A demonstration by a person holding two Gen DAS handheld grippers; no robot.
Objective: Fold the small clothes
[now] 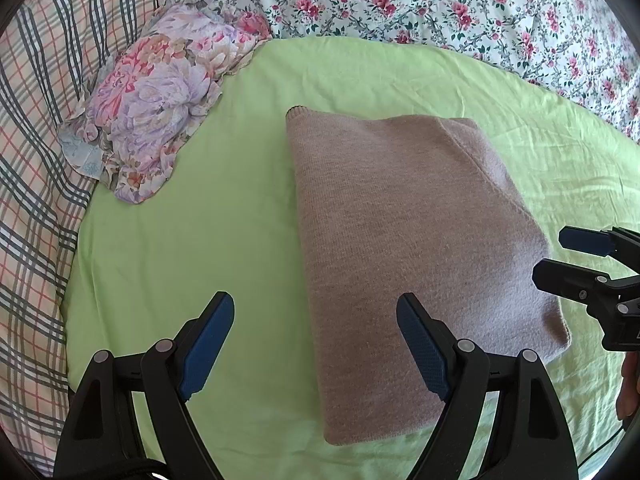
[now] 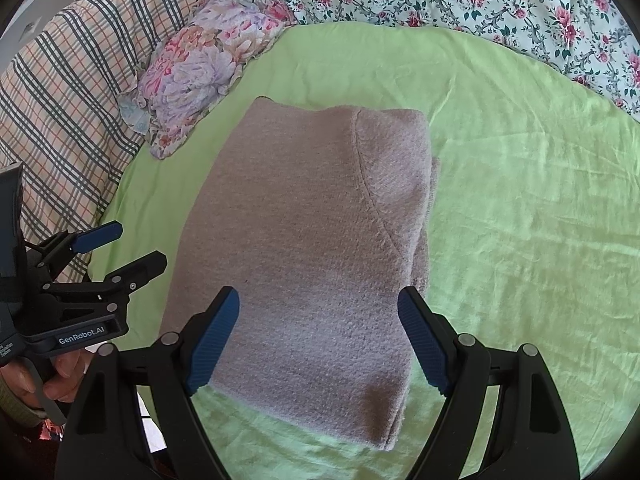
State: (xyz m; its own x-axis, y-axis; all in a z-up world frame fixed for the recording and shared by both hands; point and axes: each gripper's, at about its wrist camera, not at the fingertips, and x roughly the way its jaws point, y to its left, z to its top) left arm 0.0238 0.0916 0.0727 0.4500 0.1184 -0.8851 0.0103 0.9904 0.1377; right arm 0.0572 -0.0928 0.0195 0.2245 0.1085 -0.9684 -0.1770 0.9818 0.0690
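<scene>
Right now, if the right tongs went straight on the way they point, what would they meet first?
Most likely the folded mauve knit garment: it fills the gap between the open right tongs, lying on the green sheet. How far above it they hang is unclear.

Bright, soft daylight; sharp centre, heavy fisheye-warped dark edges

A mauve knit sweater (image 1: 400,248) (image 2: 304,248) lies folded into a flat rectangle mid-sheet (image 1: 200,240) (image 2: 520,220), a seam curving across its top.
</scene>
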